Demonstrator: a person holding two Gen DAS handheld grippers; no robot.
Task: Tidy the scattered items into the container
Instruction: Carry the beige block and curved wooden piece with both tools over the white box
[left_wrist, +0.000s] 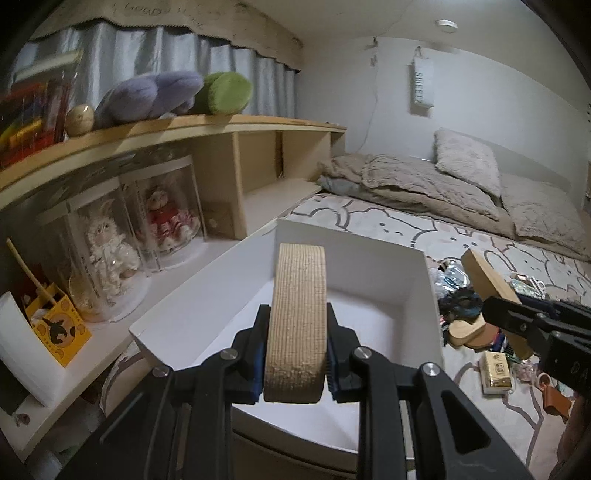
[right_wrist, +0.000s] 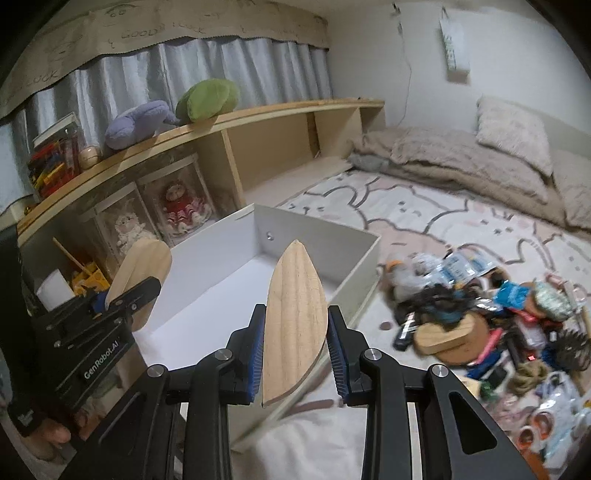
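Bed: I see a patterned bedspread (right_wrist: 424, 218) with beige pillows at its far end.
Shelf: a wooden shelf unit (left_wrist: 236, 129) runs along my left, plush toys on top, boxed dolls below.
Container: the white box (left_wrist: 428, 291) sits open on the bedspread, just ahead of both claws.
Scattered pile: the clutter (right_wrist: 480, 317) lies on the bedspread to the right of the box.
Left gripper (left_wrist: 295, 354): I have it clamped on a wooden piece with a ribbed edge (left_wrist: 299, 314), held over the box's near end.
Right gripper (right_wrist: 295, 347): clamped on a flat pointed wooden piece (right_wrist: 295, 306), held above the box's near right wall.
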